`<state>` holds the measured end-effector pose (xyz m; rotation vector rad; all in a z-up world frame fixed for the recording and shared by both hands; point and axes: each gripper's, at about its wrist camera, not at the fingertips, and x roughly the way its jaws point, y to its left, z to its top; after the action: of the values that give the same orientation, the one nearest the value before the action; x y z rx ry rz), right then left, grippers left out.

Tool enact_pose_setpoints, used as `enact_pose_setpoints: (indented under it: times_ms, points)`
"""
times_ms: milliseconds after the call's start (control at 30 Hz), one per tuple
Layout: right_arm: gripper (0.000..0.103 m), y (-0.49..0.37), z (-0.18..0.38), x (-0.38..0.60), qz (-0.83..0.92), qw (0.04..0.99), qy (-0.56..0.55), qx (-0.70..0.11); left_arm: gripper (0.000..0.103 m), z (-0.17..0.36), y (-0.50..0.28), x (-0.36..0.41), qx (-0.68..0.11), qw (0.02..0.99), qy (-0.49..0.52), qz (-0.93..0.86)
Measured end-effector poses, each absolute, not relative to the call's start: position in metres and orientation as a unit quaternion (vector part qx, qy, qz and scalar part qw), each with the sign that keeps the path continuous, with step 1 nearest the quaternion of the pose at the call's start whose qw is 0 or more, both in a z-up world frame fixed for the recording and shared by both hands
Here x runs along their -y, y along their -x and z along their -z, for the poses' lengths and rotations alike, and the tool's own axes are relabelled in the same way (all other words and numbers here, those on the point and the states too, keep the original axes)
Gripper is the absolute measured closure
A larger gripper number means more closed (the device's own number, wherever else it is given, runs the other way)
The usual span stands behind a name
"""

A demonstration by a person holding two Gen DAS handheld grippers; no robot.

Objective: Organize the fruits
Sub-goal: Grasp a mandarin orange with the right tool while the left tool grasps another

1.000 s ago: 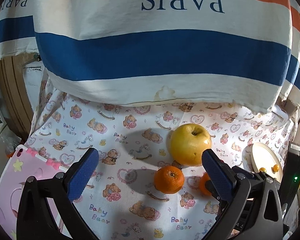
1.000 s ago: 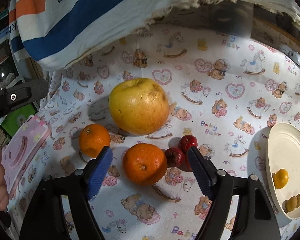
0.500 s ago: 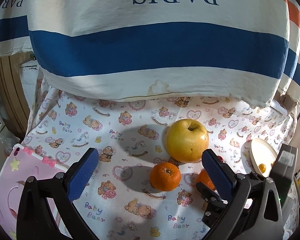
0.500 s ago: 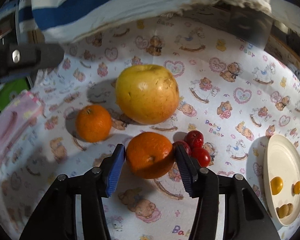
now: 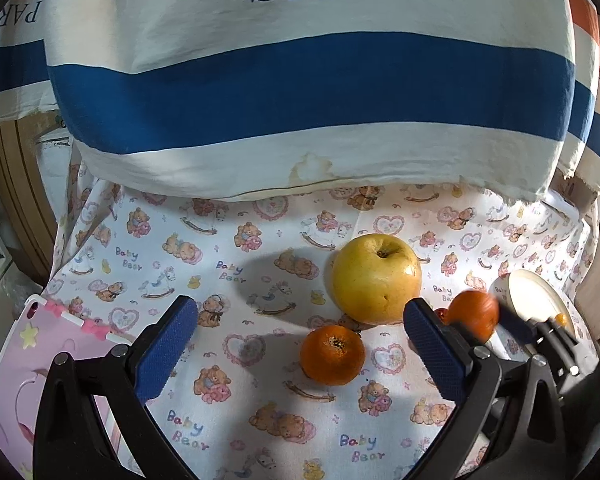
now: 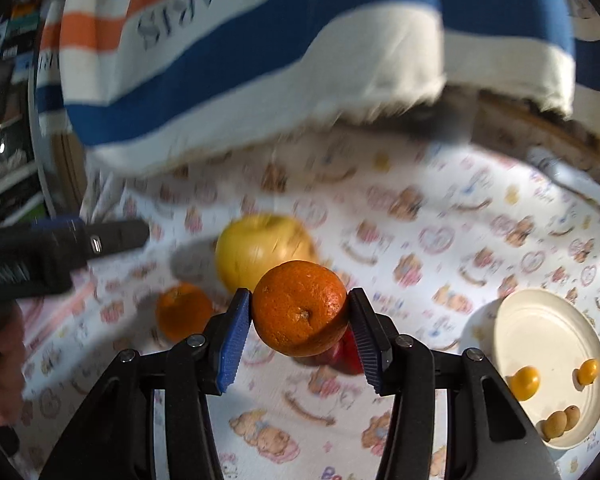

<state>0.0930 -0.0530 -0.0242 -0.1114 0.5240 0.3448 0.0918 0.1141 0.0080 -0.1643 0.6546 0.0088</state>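
Observation:
My right gripper (image 6: 299, 298) has its blue pads pressed on an orange (image 6: 300, 308), lifted off the bear-print cloth; the jaws are still closing on it. The same orange (image 5: 474, 314) appears blurred at the right of the left wrist view. On the cloth lie a big yellow apple (image 5: 376, 278), a second orange (image 5: 332, 354) and small red fruits (image 6: 346, 356) under the held orange. My left gripper (image 5: 300, 312) hovers open, short of the apple and the second orange, with nothing between its fingers.
A cream plate (image 6: 540, 328) at the right holds several small yellow fruits (image 6: 524, 376). A pink tray (image 5: 28, 360) lies at the left edge. A striped "PARIS" cloth (image 5: 300, 80) hangs over the back. A hand (image 6: 0, 360) shows at the far left.
My right gripper closed around the near orange, then raised it off the cloth. The left gripper stayed where it was, still open.

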Motion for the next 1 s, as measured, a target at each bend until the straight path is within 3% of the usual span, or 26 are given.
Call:
enact_pose_setpoints:
  times_ms: [200, 333, 767, 967, 1000]
  points:
    - [0.052, -0.088, 0.014, 0.068, -0.131, 0.966, 0.038, -0.219, 0.003, 0.003, -0.100, -0.110, -0.336, 0.938, 0.089, 0.020]
    - [0.052, -0.093, 0.017, 0.073, -0.114, 0.968, 0.036, -0.222, 0.012, 0.021, -0.114, -0.106, -0.366, 0.926, 0.089, 0.028]
    - [0.052, -0.094, 0.021, 0.074, -0.116, 0.965, 0.032, -0.234, 0.020, 0.046, -0.128, -0.090, -0.417, 0.904, 0.076, 0.046]
    - [0.052, -0.093, 0.020, 0.074, -0.113, 0.965, 0.032, -0.234, 0.031, 0.054, -0.134, -0.092, -0.436, 0.895, 0.082, 0.046]
    - [0.052, -0.093, 0.020, 0.074, -0.112, 0.965, 0.032, -0.235, 0.036, 0.055, -0.135, -0.092, -0.438, 0.894, 0.083, 0.048]
